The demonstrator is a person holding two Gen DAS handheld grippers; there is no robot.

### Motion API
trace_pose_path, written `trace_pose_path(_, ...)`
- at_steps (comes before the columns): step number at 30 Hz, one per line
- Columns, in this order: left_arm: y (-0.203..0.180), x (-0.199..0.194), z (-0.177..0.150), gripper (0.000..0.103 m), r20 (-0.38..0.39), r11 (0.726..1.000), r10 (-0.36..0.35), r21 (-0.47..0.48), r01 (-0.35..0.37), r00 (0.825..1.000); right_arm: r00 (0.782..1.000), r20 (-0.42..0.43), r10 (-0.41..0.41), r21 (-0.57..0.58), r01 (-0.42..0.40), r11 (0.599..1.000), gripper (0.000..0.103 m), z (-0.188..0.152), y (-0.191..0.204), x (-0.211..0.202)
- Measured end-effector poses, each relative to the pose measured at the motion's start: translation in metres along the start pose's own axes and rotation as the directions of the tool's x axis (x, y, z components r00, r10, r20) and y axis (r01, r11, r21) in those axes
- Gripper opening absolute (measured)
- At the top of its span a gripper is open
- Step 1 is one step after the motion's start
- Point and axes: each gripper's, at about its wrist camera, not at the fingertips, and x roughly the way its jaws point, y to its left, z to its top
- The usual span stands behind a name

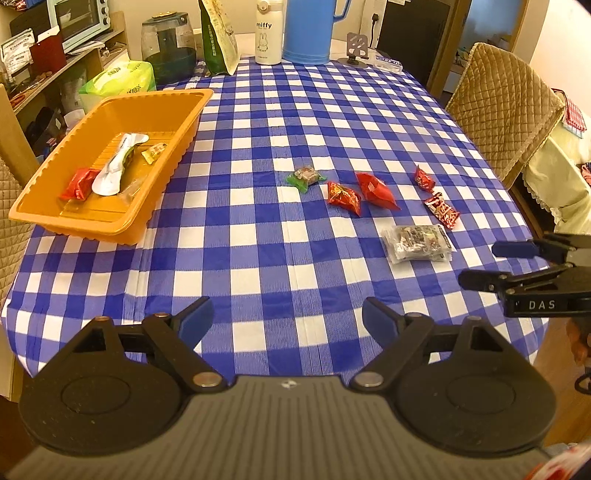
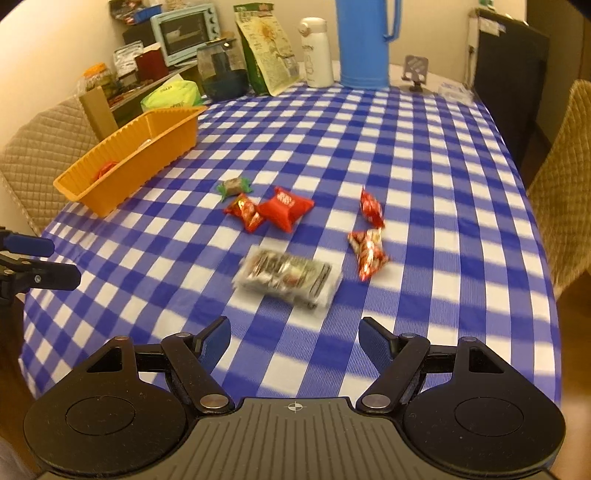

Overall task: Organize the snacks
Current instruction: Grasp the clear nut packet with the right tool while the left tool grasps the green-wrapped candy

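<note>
An orange tray (image 1: 192, 122) (image 2: 147, 155) sits at the table's left with a white packet (image 1: 114, 166), a red packet (image 1: 79, 183) and a small yellow one (image 1: 154, 151) inside. Loose on the checked cloth lie a green-wrapped candy (image 1: 304, 178) (image 2: 234, 186), several red packets (image 1: 375, 190) (image 2: 286, 208) and a clear multi-pack (image 1: 417, 242) (image 2: 288, 277). My left gripper (image 1: 286, 317) hangs open over bare cloth, near the front edge. My right gripper (image 2: 293, 334) is open just short of the clear multi-pack; it also shows at the right edge (image 1: 476, 264) of the left view.
Along the far edge stand a blue jug (image 1: 308, 29), a white miffy bottle (image 1: 267, 33), a green snack bag (image 1: 219, 40), a glass jar (image 1: 168, 48) and a phone stand (image 1: 356, 48). Quilted chairs (image 1: 502, 110) flank the table. A cluttered shelf (image 1: 55, 55) stands at the left.
</note>
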Motion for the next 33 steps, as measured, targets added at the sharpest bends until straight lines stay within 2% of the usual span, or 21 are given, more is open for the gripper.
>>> trace_pose_path(7,0.002,0.018,0.014,0.086,-0.016,1.0,-0.004,-0.002,0.004,1.0,0.999,-0.021,0.045,-0.176,-0.048,0.983,0.076,0.016,-0.002,0.029)
trace_pose_path(16,0.008,0.034,0.021,0.086,-0.041,1.0,-0.003,-0.012,0.002,0.999,0.994,-0.084,0.076,-0.369,-0.102,0.924,0.076,0.031,0.005,0.061)
trace_pose_path(22,0.012,0.04,0.024,0.086,-0.049,1.0,0.001,-0.019,-0.001,0.999,0.986,-0.127,0.104,-0.439,-0.15,0.886,0.076,0.032,0.015,0.079)
trace_pose_path(25,0.012,0.041,0.025,0.086,-0.05,1.0,0.001,-0.018,-0.002,0.999,0.983,-0.143,0.119,-0.433,-0.17,0.885,0.075,0.034,0.015,0.088)
trace_pose_path(27,0.012,0.042,0.026,0.086,-0.052,1.0,0.002,-0.018,-0.003,0.999,0.977,-0.163,0.134,-0.411,-0.191,0.891,0.065,0.036,0.014,0.093)
trace_pose_path(33,0.013,0.043,0.027,0.086,-0.053,1.0,0.001,-0.018,-0.002,0.999,0.973,-0.177,0.145,-0.38,-0.204,0.902,0.05,0.038,0.011,0.095)
